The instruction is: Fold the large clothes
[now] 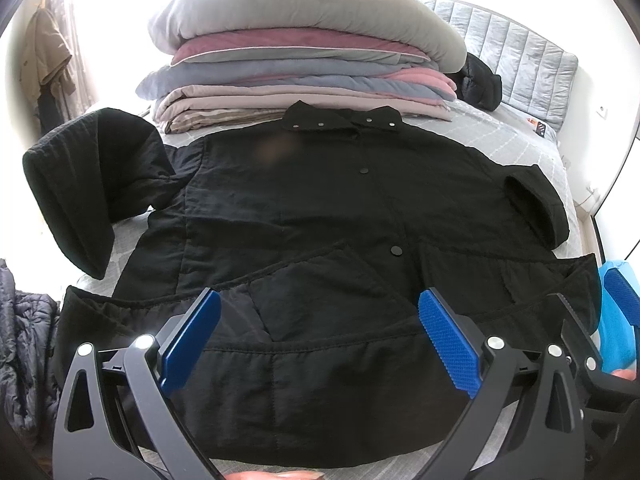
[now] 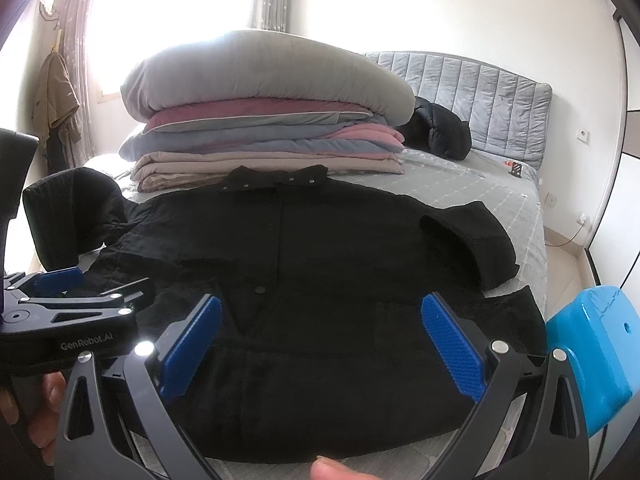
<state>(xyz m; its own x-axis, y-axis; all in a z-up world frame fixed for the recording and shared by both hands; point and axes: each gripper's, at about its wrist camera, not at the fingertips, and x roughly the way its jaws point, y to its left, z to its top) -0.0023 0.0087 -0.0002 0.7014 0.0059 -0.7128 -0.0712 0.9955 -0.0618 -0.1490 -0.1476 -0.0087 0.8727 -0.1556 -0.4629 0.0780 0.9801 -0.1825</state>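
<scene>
A large black quilted coat [image 1: 320, 216] lies spread front-up on the bed, collar far, hem near; it also shows in the right wrist view [image 2: 328, 248]. Its left sleeve [image 1: 80, 196] is bent up at the far left, its right sleeve [image 1: 536, 208] lies folded at the right. My left gripper [image 1: 320, 308] is open and empty, hovering over the hem. My right gripper [image 2: 322, 312] is open and empty over the hem, to the right of the left one; the left gripper [image 2: 64, 284] shows at that view's left edge.
A stack of folded quilts and a grey pillow [image 1: 304, 60] sits behind the collar. A black puffer jacket [image 1: 480, 80] lies by the grey headboard [image 1: 516, 52]. Another dark puffer garment [image 1: 24, 344] hangs at the near left. A blue object [image 2: 596, 352] is at the right.
</scene>
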